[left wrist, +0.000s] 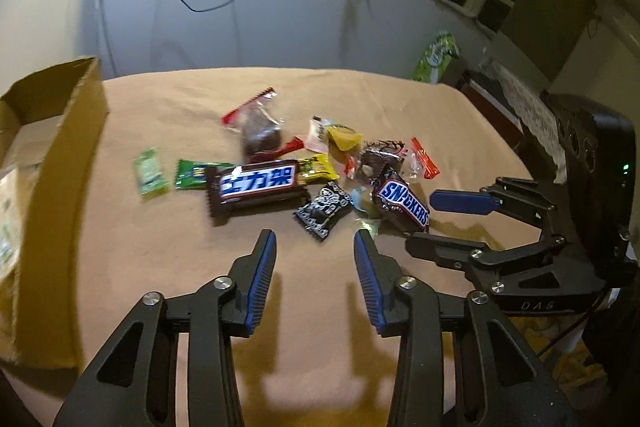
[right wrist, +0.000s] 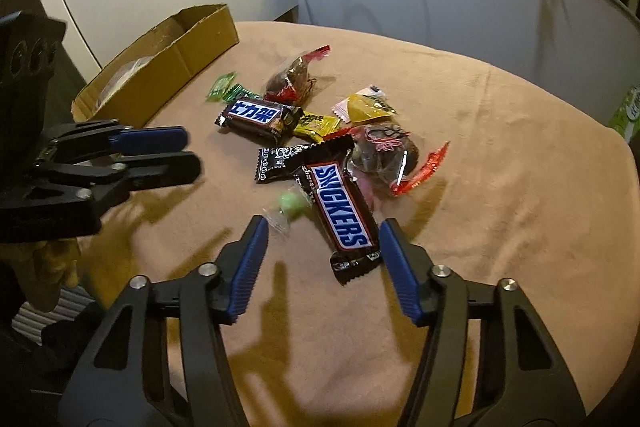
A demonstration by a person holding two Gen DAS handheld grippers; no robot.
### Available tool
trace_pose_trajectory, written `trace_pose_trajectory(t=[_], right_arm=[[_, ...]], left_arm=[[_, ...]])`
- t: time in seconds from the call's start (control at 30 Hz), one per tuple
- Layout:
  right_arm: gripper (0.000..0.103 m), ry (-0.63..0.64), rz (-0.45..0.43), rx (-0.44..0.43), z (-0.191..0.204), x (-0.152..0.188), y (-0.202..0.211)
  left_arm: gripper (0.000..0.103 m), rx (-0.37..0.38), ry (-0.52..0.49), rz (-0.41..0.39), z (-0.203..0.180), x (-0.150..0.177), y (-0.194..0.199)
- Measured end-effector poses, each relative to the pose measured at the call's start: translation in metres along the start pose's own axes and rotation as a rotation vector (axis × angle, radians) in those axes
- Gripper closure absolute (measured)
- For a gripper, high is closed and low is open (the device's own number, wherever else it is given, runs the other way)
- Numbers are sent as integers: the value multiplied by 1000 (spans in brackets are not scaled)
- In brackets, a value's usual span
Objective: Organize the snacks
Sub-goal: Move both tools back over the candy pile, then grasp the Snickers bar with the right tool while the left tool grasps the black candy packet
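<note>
The right gripper [right wrist: 322, 227] stood wide open and empty, its blue pads flanking the near end of a Snickers bar [right wrist: 341, 207]. A green candy [right wrist: 294, 207] lay just left; the cardboard box [right wrist: 168, 63] sat far ahead-left.

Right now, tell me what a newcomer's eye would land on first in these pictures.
The heap of bright wrappers mid-table, led by the Snickers bar lying just ahead of the open right hand-held gripper and the Chinese-label Snickers bar at the heap's box side. Next comes the cardboard box at the tan cloth's left edge. The left hand-held gripper hovers open short of the black patterned candy.
</note>
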State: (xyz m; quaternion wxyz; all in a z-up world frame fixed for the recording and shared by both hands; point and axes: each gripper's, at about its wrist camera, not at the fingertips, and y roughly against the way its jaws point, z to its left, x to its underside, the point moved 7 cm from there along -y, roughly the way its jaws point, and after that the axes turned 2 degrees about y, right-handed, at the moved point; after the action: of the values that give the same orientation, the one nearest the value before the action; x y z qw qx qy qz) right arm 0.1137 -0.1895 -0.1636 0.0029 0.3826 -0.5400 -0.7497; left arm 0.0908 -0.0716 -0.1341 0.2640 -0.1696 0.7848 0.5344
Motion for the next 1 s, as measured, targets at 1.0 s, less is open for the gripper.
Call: trace_pose_trajectory(t=[1.0], right_arm=[[68,2,65,-48,-14,-4,-33]], left_arm=[[72,-35,-206,93,-19,-15,-60]])
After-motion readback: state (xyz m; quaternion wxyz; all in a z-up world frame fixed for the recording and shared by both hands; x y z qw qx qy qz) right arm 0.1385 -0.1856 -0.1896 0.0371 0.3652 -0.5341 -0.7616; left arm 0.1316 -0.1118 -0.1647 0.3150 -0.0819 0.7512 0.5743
